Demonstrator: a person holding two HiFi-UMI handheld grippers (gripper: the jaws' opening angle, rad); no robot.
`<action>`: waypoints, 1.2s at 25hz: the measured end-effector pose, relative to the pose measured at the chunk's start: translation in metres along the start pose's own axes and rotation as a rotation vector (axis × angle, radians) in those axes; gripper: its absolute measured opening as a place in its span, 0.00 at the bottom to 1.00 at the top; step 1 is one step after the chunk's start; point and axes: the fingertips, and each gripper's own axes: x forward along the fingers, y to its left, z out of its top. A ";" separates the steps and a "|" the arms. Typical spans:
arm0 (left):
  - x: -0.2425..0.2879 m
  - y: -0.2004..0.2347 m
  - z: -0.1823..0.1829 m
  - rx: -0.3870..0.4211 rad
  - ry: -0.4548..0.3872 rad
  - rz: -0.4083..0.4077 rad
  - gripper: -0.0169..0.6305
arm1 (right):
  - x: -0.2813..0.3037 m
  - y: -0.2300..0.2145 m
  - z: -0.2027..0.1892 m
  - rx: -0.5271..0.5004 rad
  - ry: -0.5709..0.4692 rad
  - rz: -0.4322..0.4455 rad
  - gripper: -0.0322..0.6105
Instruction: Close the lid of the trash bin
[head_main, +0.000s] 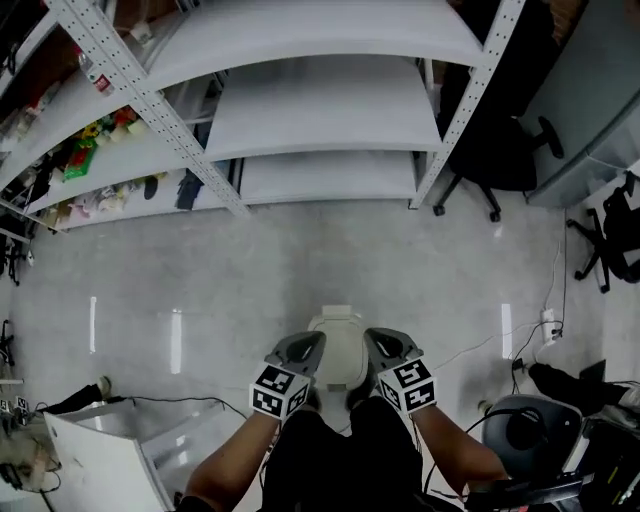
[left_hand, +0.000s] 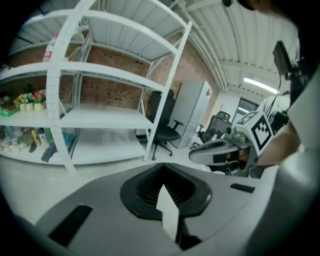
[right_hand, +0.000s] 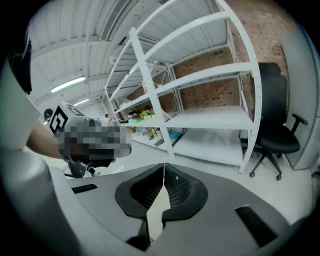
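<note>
A white, rounded plastic trash bin (head_main: 340, 358) stands on the pale grey floor (head_main: 300, 260) at lower centre of the head view. The left claw (head_main: 316, 342) and the right claw (head_main: 372, 338) sit just beside it, one on each side. Both are clenched, pads meeting, gripping nothing.

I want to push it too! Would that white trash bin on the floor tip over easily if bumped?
Maybe a little. The trash bin looks small, white and plastic, standing free on the smooth, shiny floor, so it's probably light and could slide or wobble when nudged. Its shell looks stiff, so it likely won't squash.
</note>
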 end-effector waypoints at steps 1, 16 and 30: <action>-0.015 -0.001 0.016 -0.008 -0.043 0.026 0.03 | -0.008 0.003 0.014 -0.018 -0.017 -0.002 0.06; -0.163 -0.043 0.083 -0.082 -0.357 0.112 0.03 | -0.103 0.095 0.103 -0.092 -0.226 0.071 0.06; -0.310 -0.107 0.021 0.005 -0.489 0.094 0.03 | -0.219 0.199 0.068 -0.109 -0.309 -0.027 0.06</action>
